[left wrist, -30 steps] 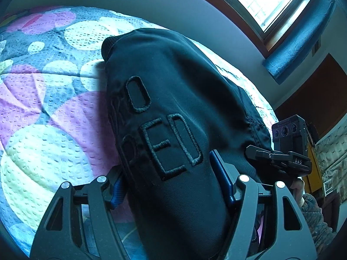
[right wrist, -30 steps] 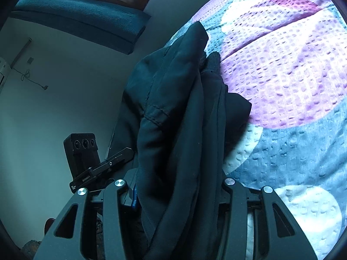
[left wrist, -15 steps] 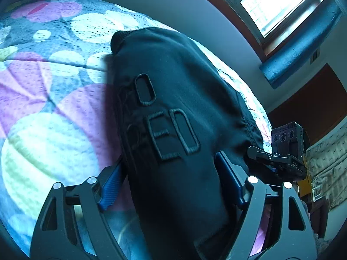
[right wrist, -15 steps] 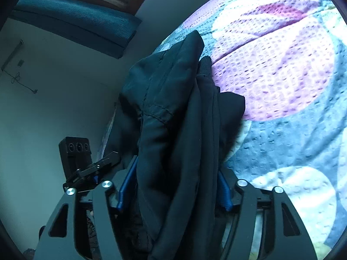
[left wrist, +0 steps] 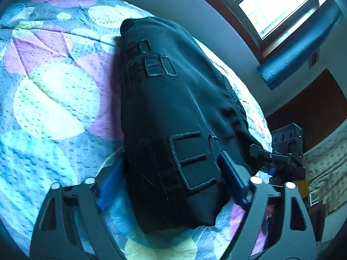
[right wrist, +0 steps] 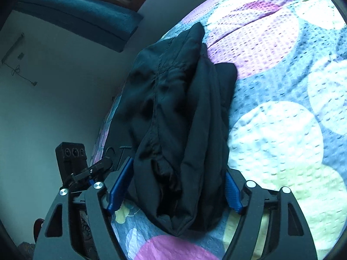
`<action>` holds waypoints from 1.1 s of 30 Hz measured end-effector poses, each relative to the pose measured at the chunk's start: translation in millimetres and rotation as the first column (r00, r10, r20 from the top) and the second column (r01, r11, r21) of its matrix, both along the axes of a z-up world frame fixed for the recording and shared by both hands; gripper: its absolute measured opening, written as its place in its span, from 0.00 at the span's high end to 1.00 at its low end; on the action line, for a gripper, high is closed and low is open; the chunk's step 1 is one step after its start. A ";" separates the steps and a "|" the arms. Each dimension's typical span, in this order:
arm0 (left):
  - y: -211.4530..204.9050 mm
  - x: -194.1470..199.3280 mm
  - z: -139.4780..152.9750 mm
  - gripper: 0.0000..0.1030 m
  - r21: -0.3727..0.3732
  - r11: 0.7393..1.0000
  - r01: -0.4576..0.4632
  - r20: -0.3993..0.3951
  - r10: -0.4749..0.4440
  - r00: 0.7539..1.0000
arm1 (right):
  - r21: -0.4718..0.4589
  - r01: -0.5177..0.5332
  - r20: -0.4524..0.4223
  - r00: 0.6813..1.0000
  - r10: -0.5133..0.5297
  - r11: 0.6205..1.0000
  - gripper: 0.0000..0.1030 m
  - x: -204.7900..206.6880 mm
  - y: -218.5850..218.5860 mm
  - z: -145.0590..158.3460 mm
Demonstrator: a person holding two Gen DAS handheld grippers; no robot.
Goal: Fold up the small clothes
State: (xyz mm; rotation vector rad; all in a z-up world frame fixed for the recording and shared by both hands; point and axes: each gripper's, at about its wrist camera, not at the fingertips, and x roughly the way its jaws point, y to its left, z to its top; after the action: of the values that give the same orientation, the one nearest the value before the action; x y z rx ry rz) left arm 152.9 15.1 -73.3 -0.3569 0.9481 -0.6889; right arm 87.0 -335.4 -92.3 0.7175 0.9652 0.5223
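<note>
A black garment (left wrist: 173, 112) with raised black letters lies folded on the bed's dotted quilt (left wrist: 54, 95). In the left wrist view my left gripper (left wrist: 171, 182) is open, its blue pads on either side of the garment's near end. In the right wrist view the same garment (right wrist: 182, 130) lies bunched in folds, its near corner free on the quilt (right wrist: 282, 130). My right gripper (right wrist: 173, 188) is open, with its blue pads standing apart on both sides of the cloth. Each view shows the other gripper's black camera block beside the garment.
The quilt with pale, pink and blue circles stretches to the left in the left wrist view and to the right in the right wrist view. A grey wall (right wrist: 54, 86) and a window with a blue blind (left wrist: 299, 49) lie beyond the bed's far edge.
Both grippers have opened and let go of the garment, which now rests on the quilt. Both have drawn back a little, so more of the garment's near end shows.
</note>
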 end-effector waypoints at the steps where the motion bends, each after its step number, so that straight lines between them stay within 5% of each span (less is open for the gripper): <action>1: -2.3 -3.8 1.8 0.26 0.016 1.000 -0.005 0.015 0.005 1.000 | -0.027 -0.003 -0.018 1.000 0.003 1.000 0.55 -1.4 5.6 -4.4; 6: -7.6 -13.4 13.0 0.34 0.065 0.998 -0.021 0.055 0.017 0.998 | 0.082 0.025 -0.026 0.999 -0.023 0.996 0.67 -8.0 -4.4 -10.7; 33: -2.2 -34.1 9.3 0.33 0.073 0.997 -0.023 0.088 0.016 0.996 | 0.134 0.014 0.005 1.000 -0.015 0.991 0.70 -10.8 0.5 -23.9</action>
State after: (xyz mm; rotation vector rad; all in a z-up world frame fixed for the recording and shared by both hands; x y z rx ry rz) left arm 118.9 13.0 -64.0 -0.2681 0.8833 -0.6448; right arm 76.2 -335.0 -116.2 0.8420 0.9248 0.5804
